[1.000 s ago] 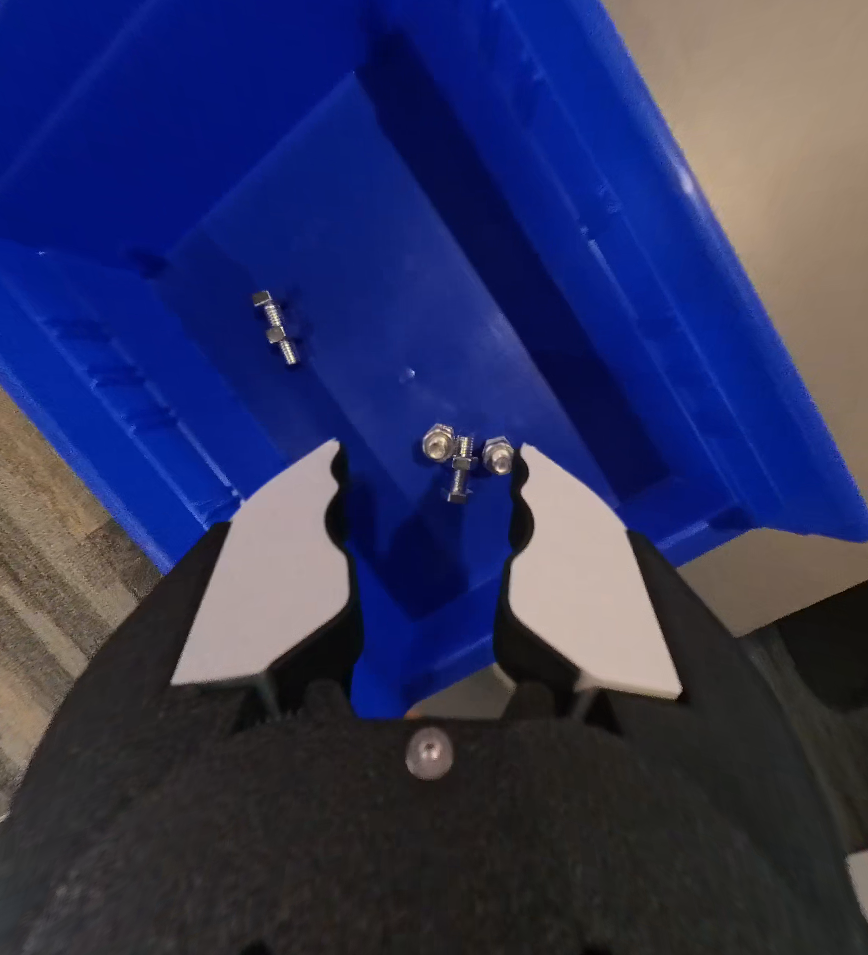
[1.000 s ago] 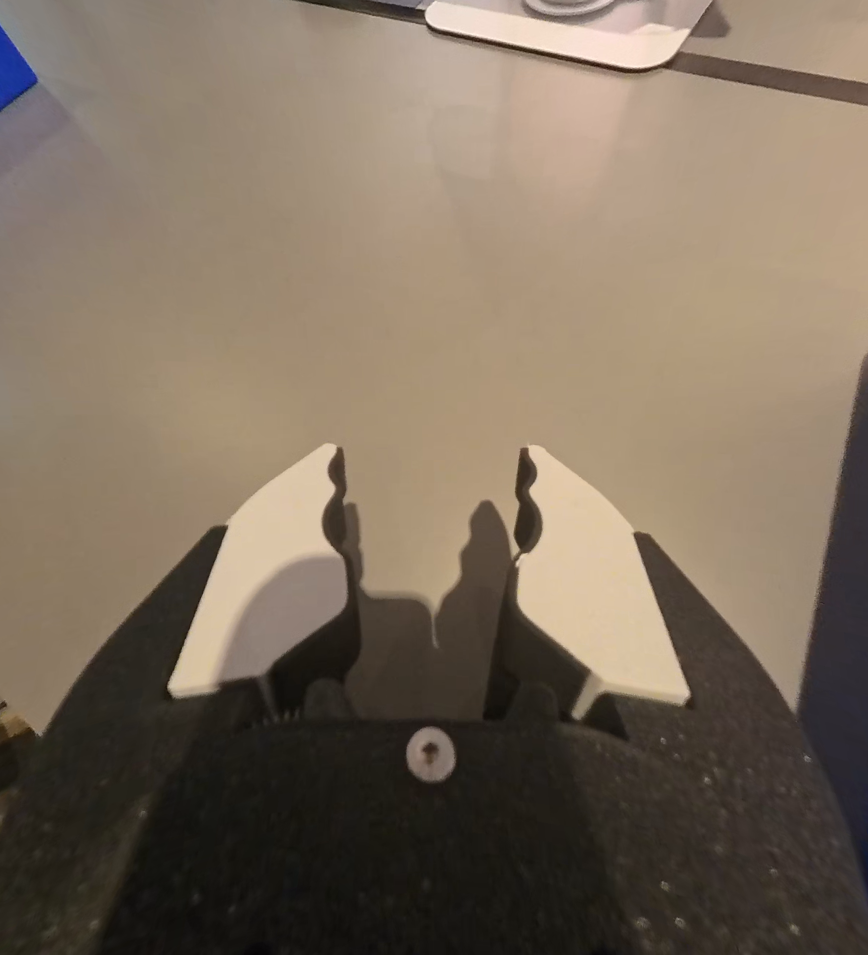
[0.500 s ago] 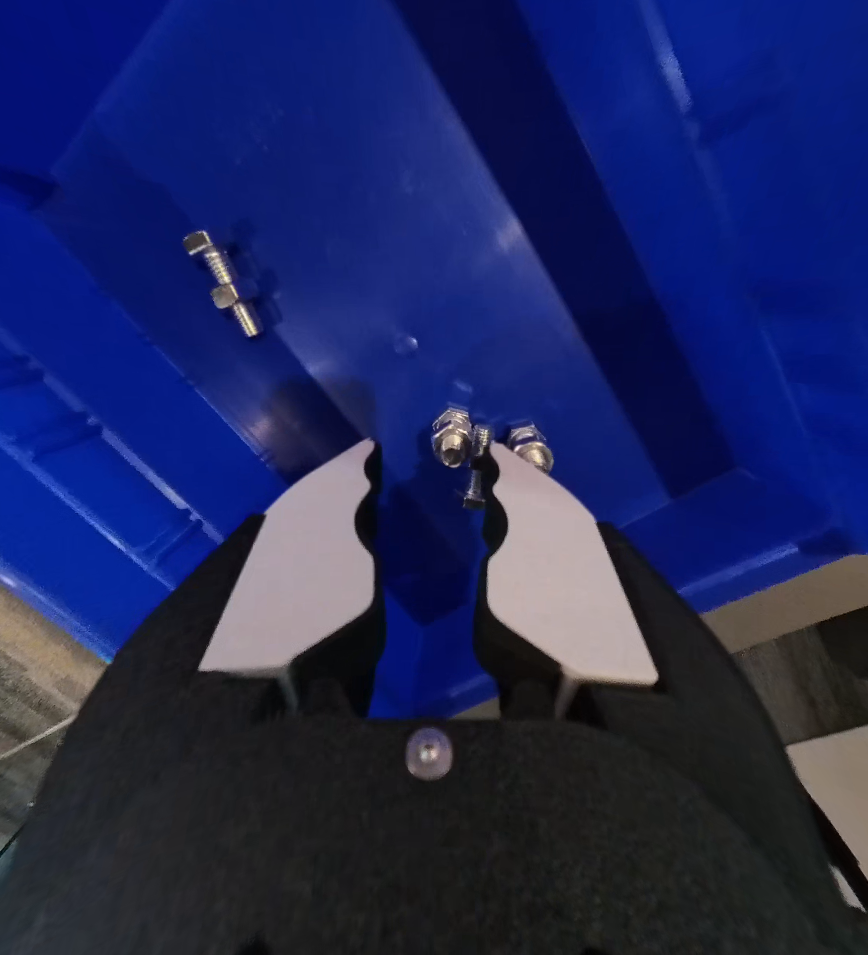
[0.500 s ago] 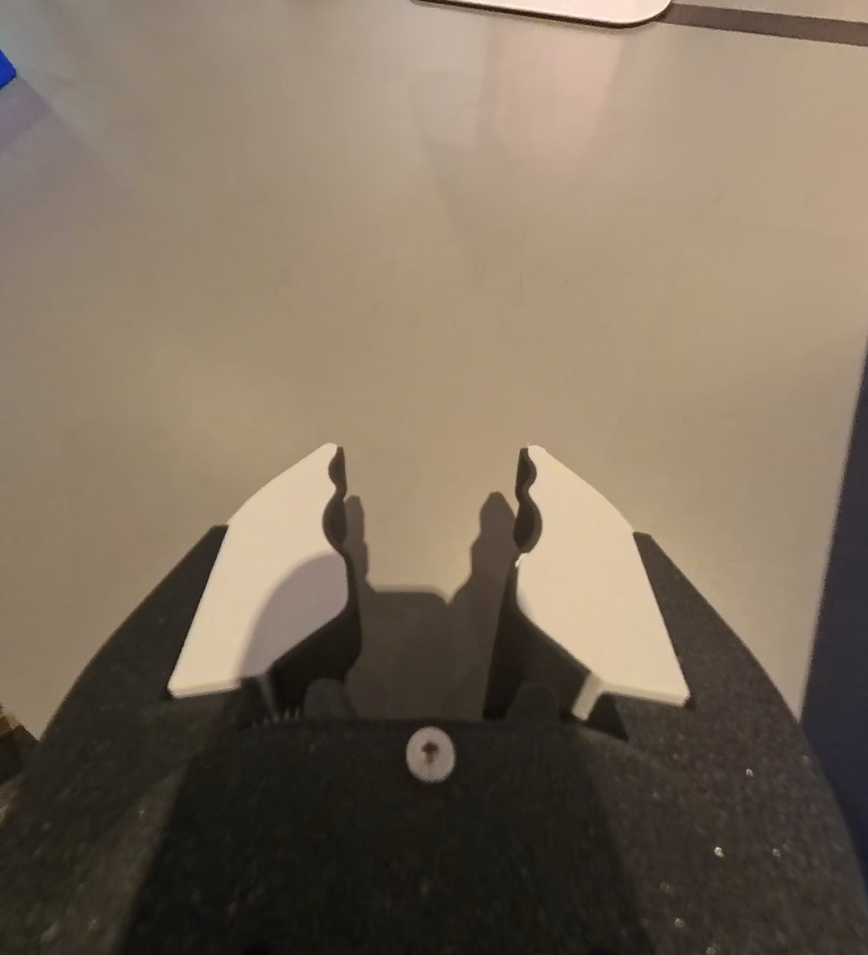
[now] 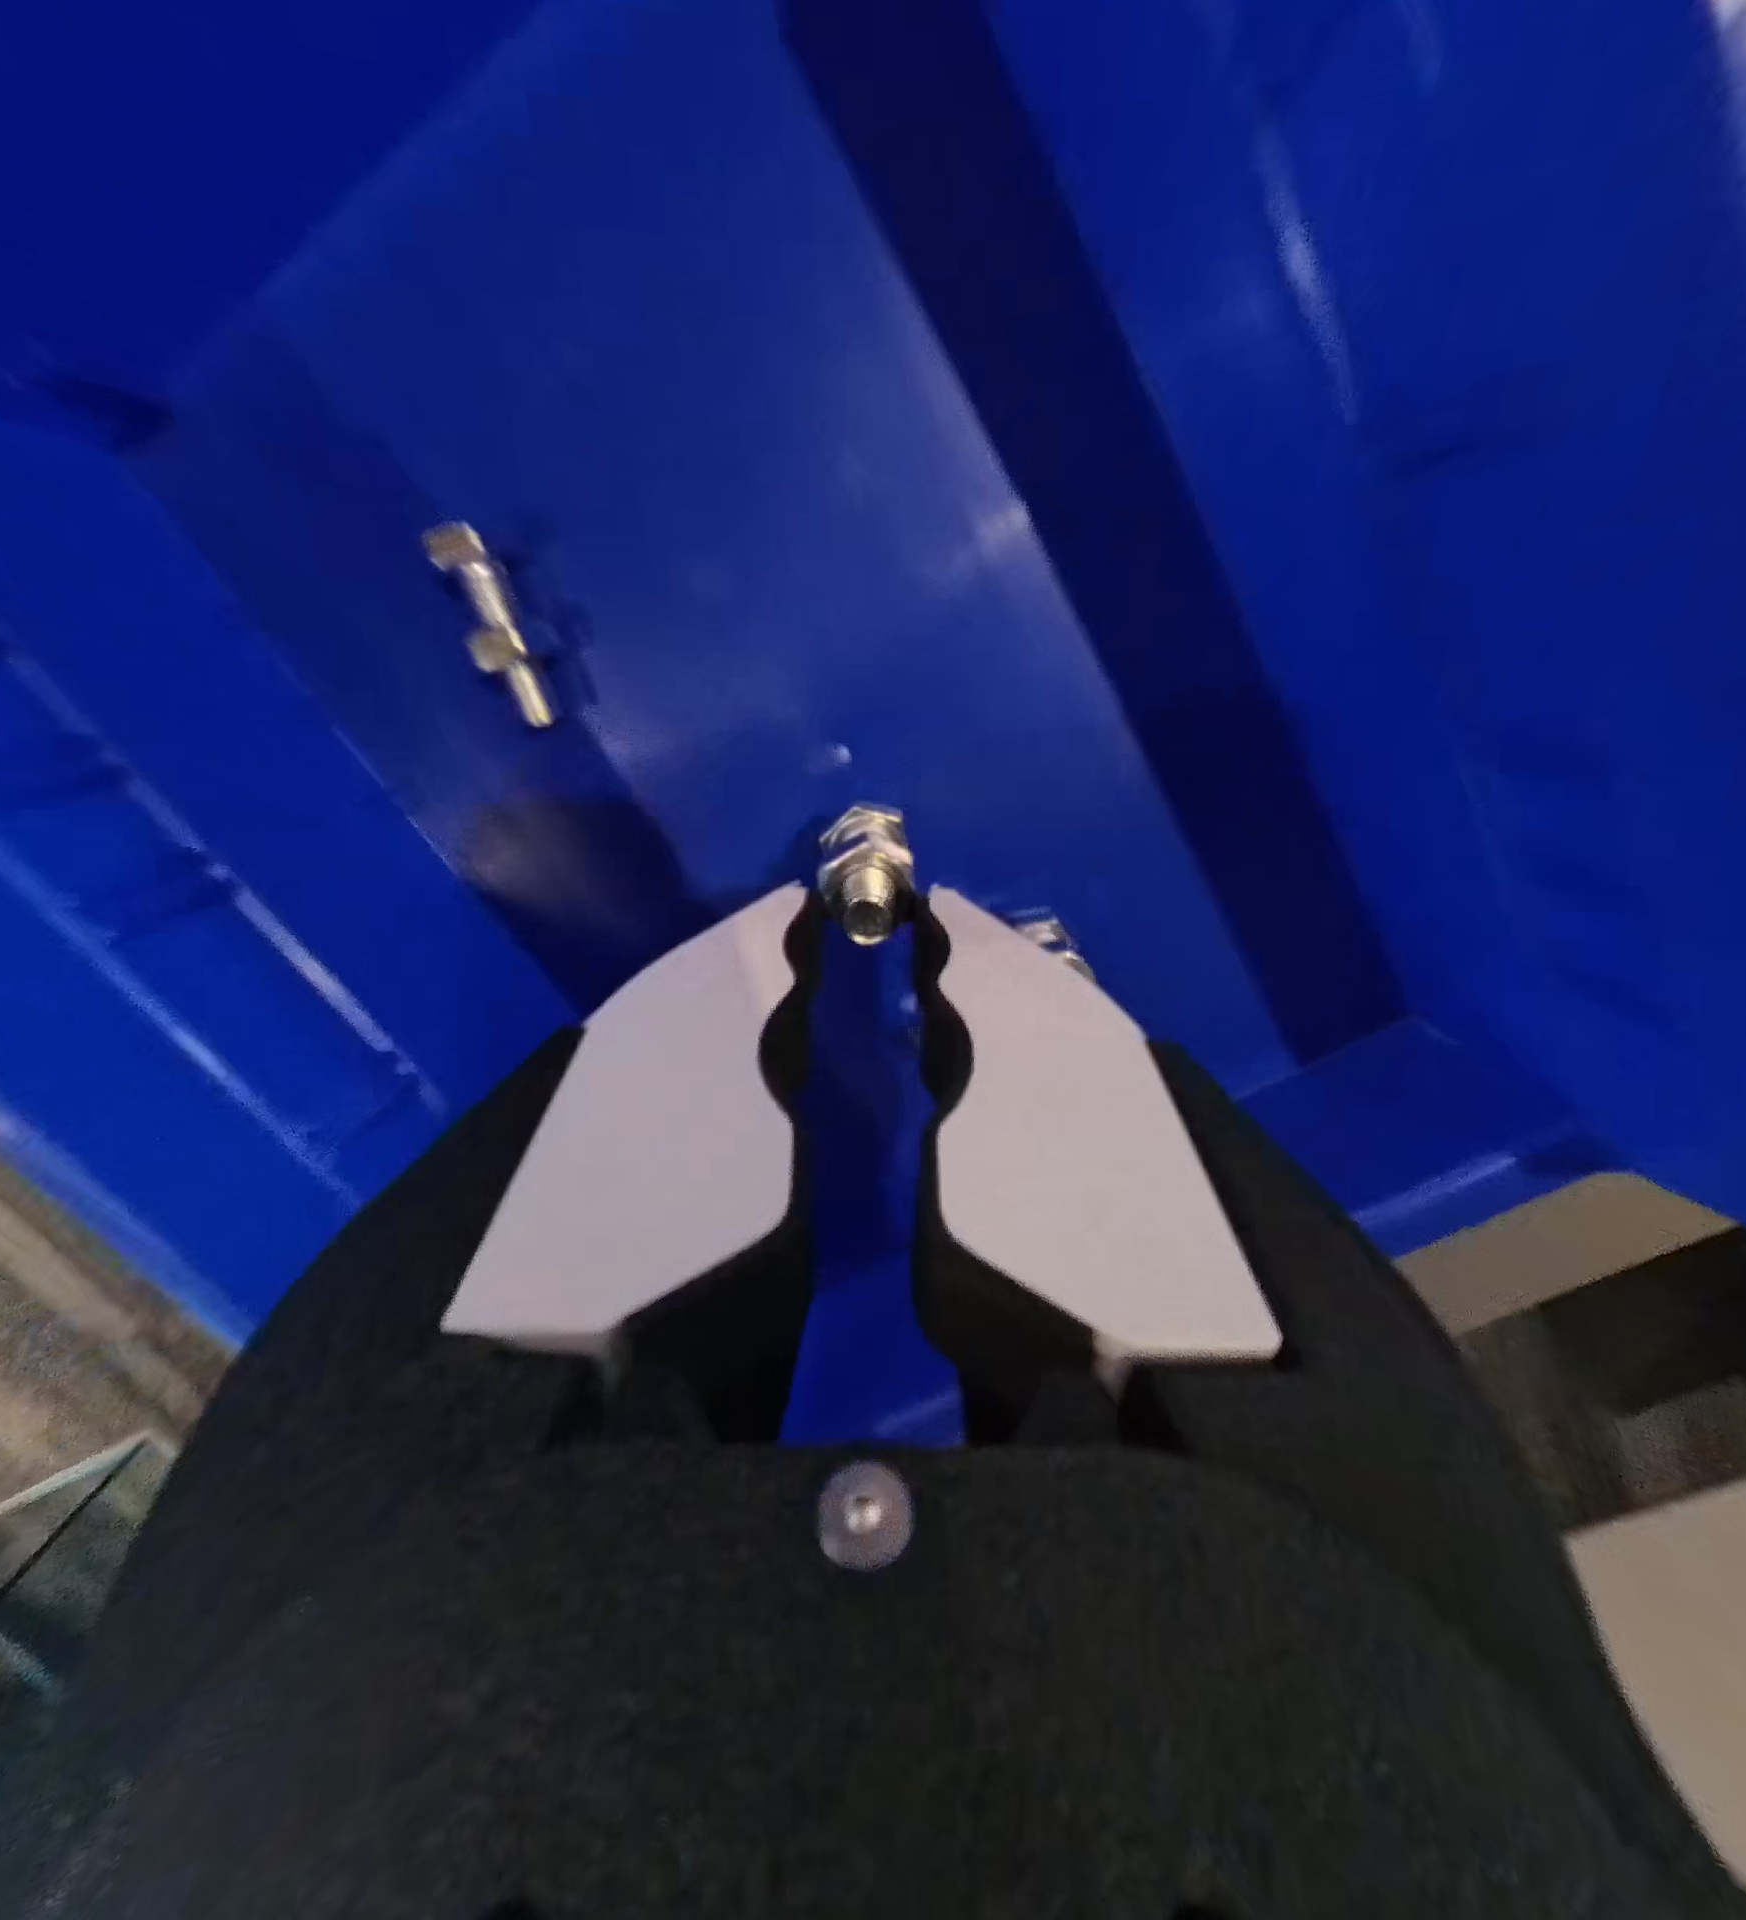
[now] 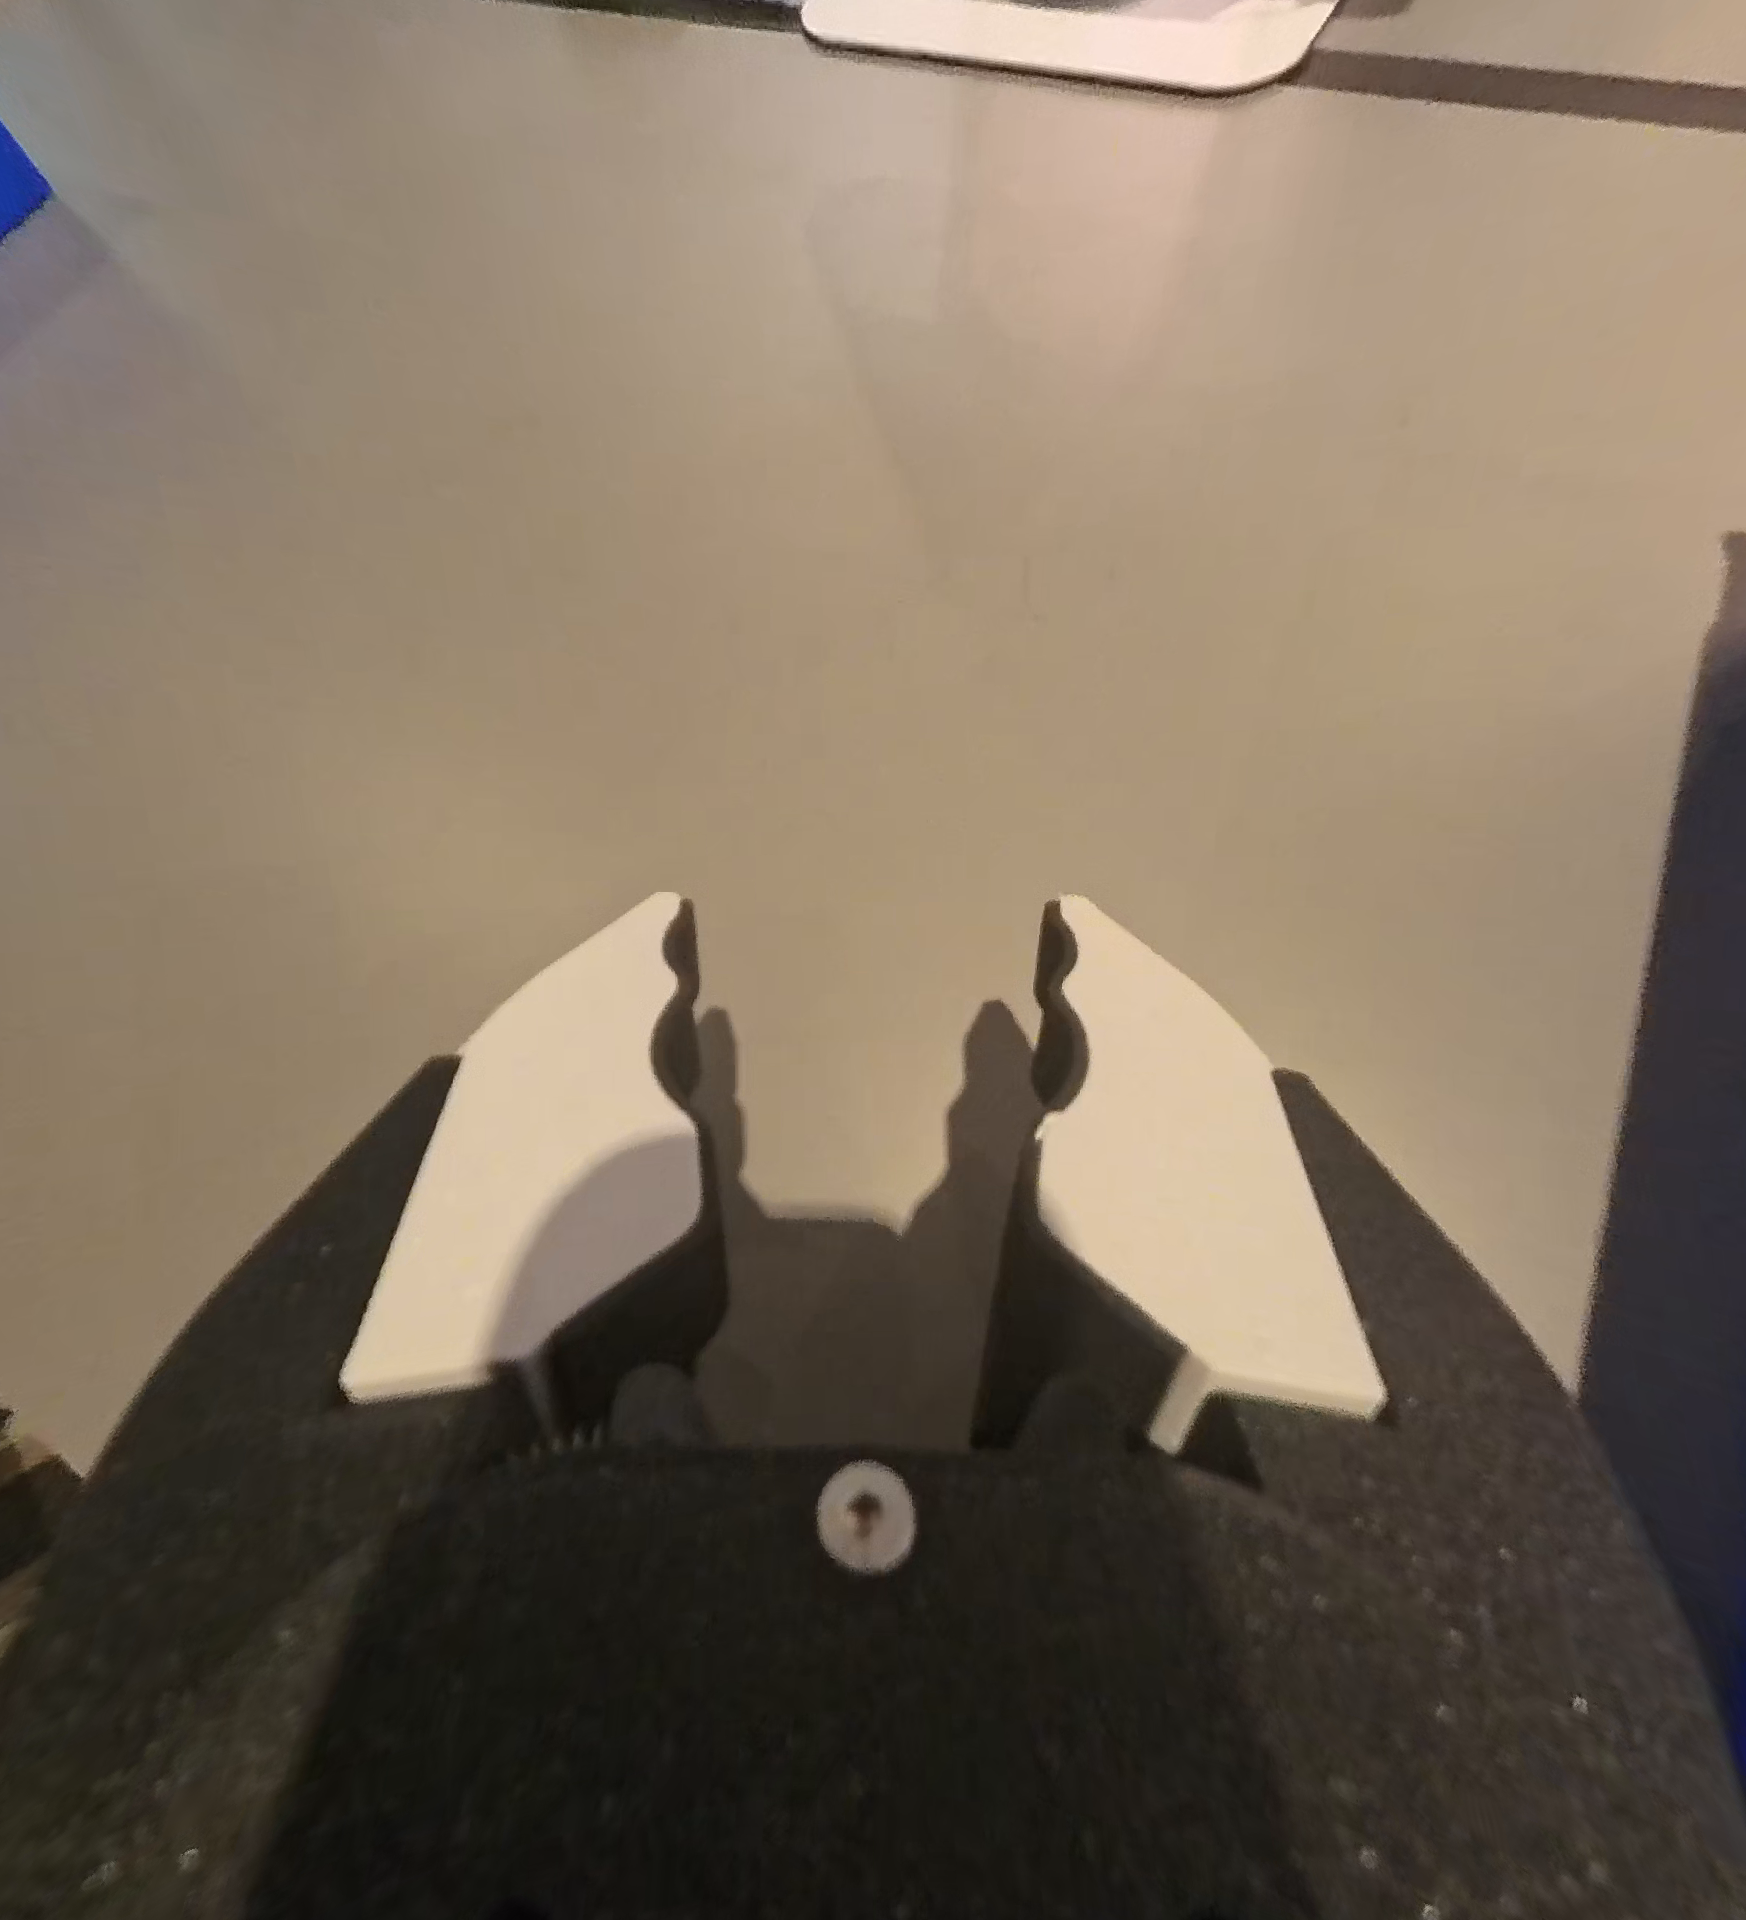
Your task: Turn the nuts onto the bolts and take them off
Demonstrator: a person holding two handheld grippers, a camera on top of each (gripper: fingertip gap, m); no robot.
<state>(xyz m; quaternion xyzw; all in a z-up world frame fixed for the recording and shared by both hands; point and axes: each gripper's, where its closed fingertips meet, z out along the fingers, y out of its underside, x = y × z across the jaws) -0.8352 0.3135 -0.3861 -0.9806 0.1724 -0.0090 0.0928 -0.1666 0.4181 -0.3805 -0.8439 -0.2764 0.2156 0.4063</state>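
Lying inside blue bin [image 5: 1471, 520]: three bolts, each seemingly carrying a nut. Pinching one bolt [image 5: 864, 883] at the tips: left gripper [image 5: 867, 902]. Hovering over bare table [image 6: 848, 520], jaws spread, holding nothing: right gripper [image 6: 867, 914].

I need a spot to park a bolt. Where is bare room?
Table ahead of the open right gripper is bare, bordered by a white pad far off and blue bins at both sides. Crowded: the blue bin floor at the left gripper, shut on a bolt.
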